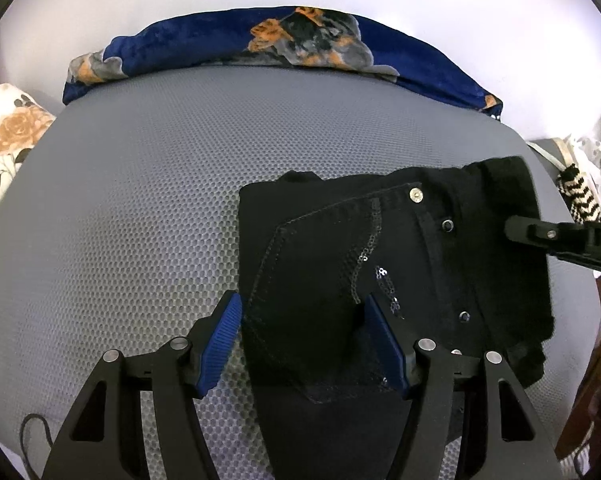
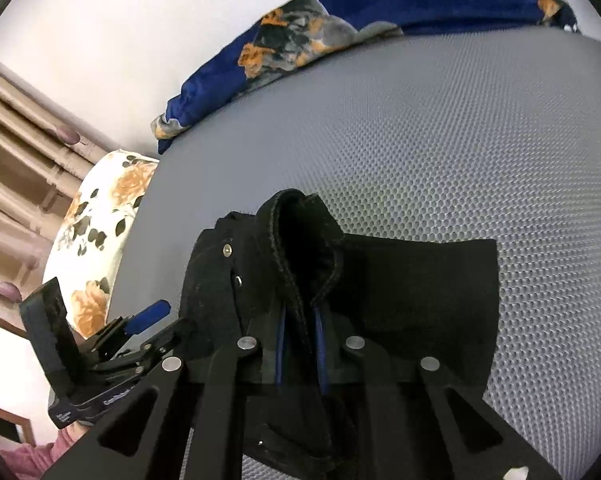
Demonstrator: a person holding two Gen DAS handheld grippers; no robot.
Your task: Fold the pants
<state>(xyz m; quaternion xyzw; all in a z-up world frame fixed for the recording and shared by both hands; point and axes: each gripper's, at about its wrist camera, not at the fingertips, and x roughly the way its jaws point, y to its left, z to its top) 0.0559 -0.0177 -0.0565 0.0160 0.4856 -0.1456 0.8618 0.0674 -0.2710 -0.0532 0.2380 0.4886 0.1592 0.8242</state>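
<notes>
Right tool (image 2: 300,344) clamps black pants (image 1: 380,264), seemingly the waistband; its tips hidden. Left tool (image 1: 300,328) spread apart.

Black pants (image 1: 380,248), grey honeycomb-mesh mattress (image 1: 140,200), navy orange-flowered blanket (image 1: 204,40), blue-padded tools.

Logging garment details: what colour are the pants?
Black pants, with sequin trim along the pocket; the left wrist view shows them best.
</notes>
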